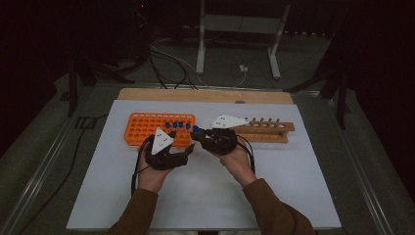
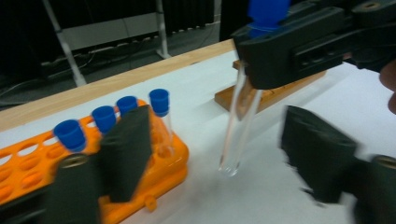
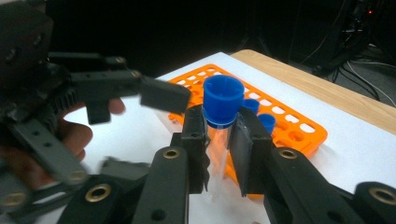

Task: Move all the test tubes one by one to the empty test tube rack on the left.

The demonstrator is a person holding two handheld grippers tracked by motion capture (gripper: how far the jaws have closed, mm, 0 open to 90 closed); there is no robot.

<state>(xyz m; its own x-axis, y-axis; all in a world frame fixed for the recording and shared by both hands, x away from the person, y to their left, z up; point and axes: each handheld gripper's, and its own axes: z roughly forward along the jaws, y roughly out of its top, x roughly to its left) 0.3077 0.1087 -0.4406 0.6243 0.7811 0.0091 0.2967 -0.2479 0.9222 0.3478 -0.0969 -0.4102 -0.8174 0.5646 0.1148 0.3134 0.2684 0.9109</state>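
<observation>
From the high view we see both of the person's hands meeting just in front of an orange rack (image 1: 147,128) on the white table (image 1: 205,191), with a wooden rack (image 1: 266,130) lying to its right; the left gripper (image 1: 188,151) sits beside the right gripper (image 1: 196,133), whose tip carries a small blue cap, and a row of blue-capped tubes (image 1: 177,125) stands along the orange rack's near right part. In the left gripper view we look along that gripper's own two black jaws, which stand apart with bare table between them; the test tube (image 2: 239,126) hangs upright above the white surface, between and beyond those jaws without touching either, its blue cap (image 2: 267,13) sticking up above the right gripper (image 2: 289,46) that clamps it near the top. Four capped tubes (image 2: 116,114) stand in the orange rack (image 2: 166,163) to the left, and the wooden rack (image 2: 275,93) lies behind the tube. In the right gripper view we see the right gripper (image 3: 219,140) closed on the test tube (image 3: 218,154) just below its blue cap (image 3: 224,100), with the orange rack (image 3: 289,133) behind and the left gripper (image 3: 163,95) reaching in from the left, blurred, its jaws apart.
</observation>
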